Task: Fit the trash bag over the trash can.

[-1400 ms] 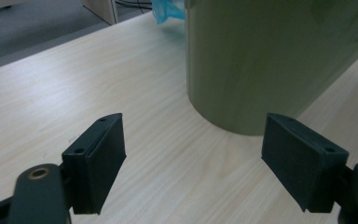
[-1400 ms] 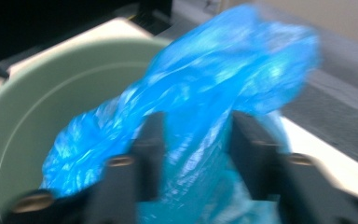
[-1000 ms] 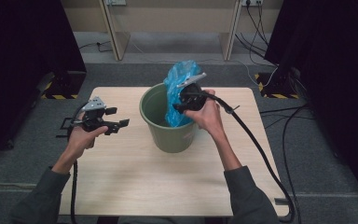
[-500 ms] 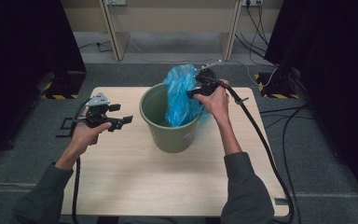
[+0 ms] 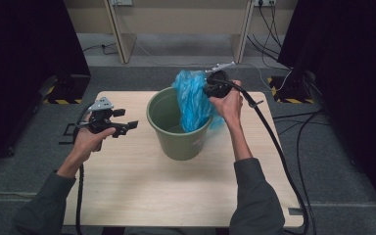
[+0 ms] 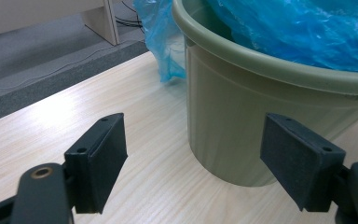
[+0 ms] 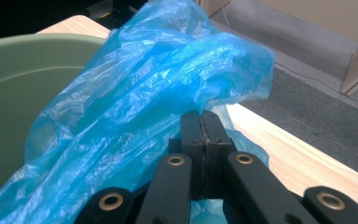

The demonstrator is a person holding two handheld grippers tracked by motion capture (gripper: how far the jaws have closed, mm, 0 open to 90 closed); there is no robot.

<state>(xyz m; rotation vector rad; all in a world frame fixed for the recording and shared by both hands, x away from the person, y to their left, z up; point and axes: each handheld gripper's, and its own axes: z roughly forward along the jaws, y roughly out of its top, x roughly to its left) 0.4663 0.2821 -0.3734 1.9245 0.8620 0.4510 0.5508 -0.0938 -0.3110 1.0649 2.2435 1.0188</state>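
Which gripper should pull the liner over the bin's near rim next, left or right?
Left, probably. The left gripper is open and free, facing the green bin at table level. The right gripper has just closed, pinching the blue bag at the far rim, so it should keep that anchor.

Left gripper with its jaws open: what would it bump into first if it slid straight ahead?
Most likely the round green plastic bucket. The left gripper points at its side wall, with bare light wooden table between them.
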